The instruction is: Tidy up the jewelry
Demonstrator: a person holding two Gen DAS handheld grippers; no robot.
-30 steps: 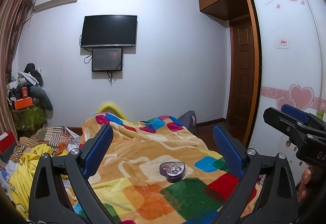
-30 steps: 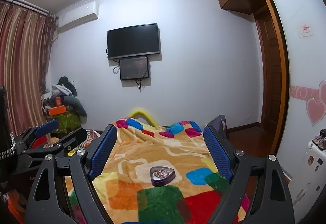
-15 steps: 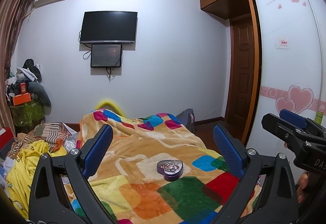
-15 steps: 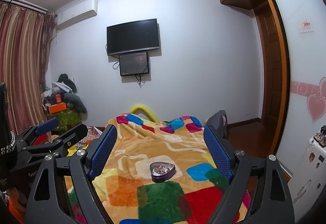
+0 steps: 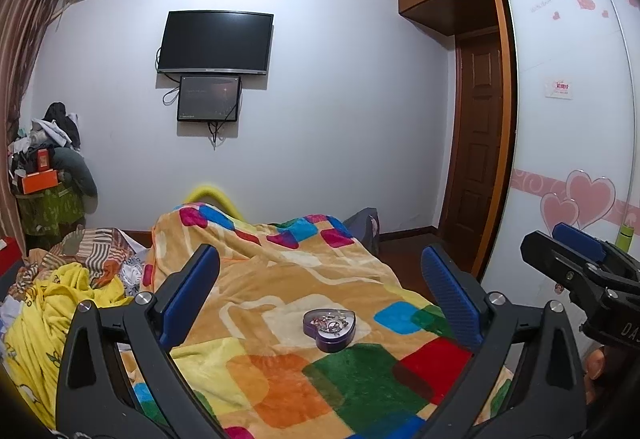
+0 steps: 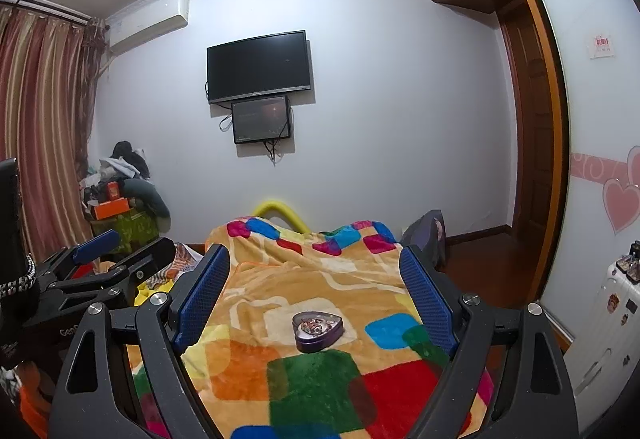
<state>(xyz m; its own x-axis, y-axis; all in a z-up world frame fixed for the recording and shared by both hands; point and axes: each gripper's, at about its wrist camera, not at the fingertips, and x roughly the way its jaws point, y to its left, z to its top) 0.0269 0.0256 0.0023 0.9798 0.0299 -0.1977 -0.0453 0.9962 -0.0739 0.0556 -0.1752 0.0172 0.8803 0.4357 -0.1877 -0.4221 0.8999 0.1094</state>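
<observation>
Ahead, a purple heart-shaped tin [image 5: 329,325] of jewelry [image 6: 315,324] rests on the patchwork blanket [image 5: 280,371]; my left gripper [image 5: 320,291] and right gripper [image 6: 316,287] hover wide open, empty.

White letters "DA" cut off at the frame edge on the right tongs [image 5: 576,259], partial "Gen" on the left tongs [image 6: 100,259], wardrobe sticker [image 5: 560,89] print unreadable

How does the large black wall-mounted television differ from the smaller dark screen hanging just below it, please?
The large black television is wider and sits higher; the smaller dark screen hangs beneath it. The television is fully black, while the smaller screen shows a faint glow. Loose cables trail from the smaller screen. Both are rectangular and mounted on the white wall.
</observation>
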